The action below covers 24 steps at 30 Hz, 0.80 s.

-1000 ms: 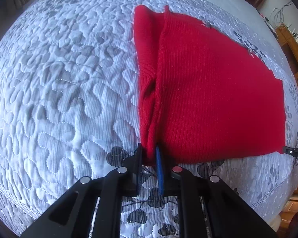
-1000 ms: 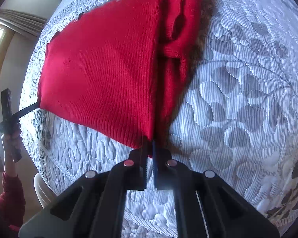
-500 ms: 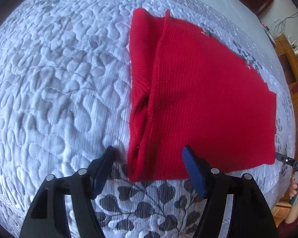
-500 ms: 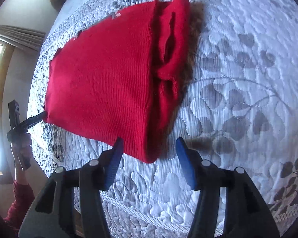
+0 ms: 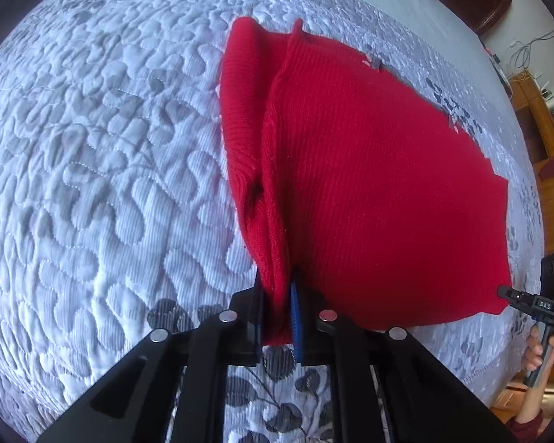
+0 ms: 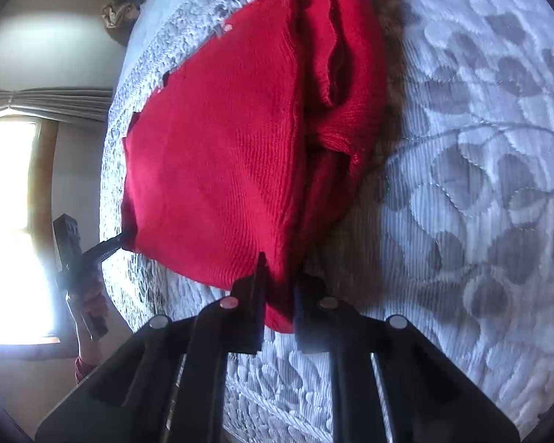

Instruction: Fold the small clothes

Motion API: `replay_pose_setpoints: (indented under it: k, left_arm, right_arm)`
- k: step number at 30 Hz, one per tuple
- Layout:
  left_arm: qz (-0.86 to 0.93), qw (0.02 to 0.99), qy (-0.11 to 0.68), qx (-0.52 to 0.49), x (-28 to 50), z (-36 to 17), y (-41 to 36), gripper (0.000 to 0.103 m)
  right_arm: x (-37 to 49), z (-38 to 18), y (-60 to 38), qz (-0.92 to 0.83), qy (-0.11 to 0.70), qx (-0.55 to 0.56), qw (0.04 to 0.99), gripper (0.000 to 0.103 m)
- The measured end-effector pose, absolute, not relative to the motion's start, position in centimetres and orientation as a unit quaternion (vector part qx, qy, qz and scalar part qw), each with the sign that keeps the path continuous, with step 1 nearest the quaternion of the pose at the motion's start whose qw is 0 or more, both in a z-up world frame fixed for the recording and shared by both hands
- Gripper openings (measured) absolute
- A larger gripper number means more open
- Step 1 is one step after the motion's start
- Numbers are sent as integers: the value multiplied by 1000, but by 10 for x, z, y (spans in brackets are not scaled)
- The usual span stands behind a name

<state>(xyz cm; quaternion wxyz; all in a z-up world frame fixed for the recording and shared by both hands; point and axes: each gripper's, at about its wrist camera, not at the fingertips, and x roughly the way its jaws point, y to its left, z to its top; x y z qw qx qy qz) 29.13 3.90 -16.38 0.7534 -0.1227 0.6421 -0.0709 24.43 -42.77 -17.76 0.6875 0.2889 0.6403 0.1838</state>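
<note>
Half a second earlier both pairs of tongs stood wide apart over the near hem of the red ribbed knit sweater (image 5: 369,192); their jaws have just been closing, and each pair is clamped on a corner of that hem with a bunch of red knit pinched between the pads. The left tongs (image 5: 277,313) grip the corner where the folded-in sleeve lies, and the right tongs (image 6: 279,302) grip the opposite corner, beside its own tucked sleeve. The sweater lies spread on the white and grey quilted bedspread with leaf pattern (image 5: 92,184), its near edge pulled up slightly at both grips.

The left wrist view alone shows the right tongs from outside, biting the far corner of the hem, with a hand (image 5: 535,347) on their handle, and wooden furniture (image 5: 543,125) past the bed's edge. The right wrist view alone shows the left tongs at the other corner, a bright window (image 6: 7,221) with a pleated curtain (image 6: 48,105), and a crumpled bundle (image 6: 122,11) at the far end of the bed.
</note>
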Motion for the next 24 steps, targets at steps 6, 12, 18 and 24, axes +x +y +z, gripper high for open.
replay_pose_setpoints:
  k: [6,12,18,24]
  left_arm:
    - [-98,761,630,-124,261,-132,29,11]
    - [-114,753,638,-114,214,-125,14,11]
    - [-120,751,640,-112,165,-123,9,10]
    - [-104,751,649,-58,135,-144,6,11]
  right_arm:
    - [219,-139,-443,180,630,262,708,9]
    - [172,-119,-453,173,640,230,713,7]
    - [113,-114,-455,169,655,199,709,6]
    - [86,-140,-455,141,672,180,704,5]
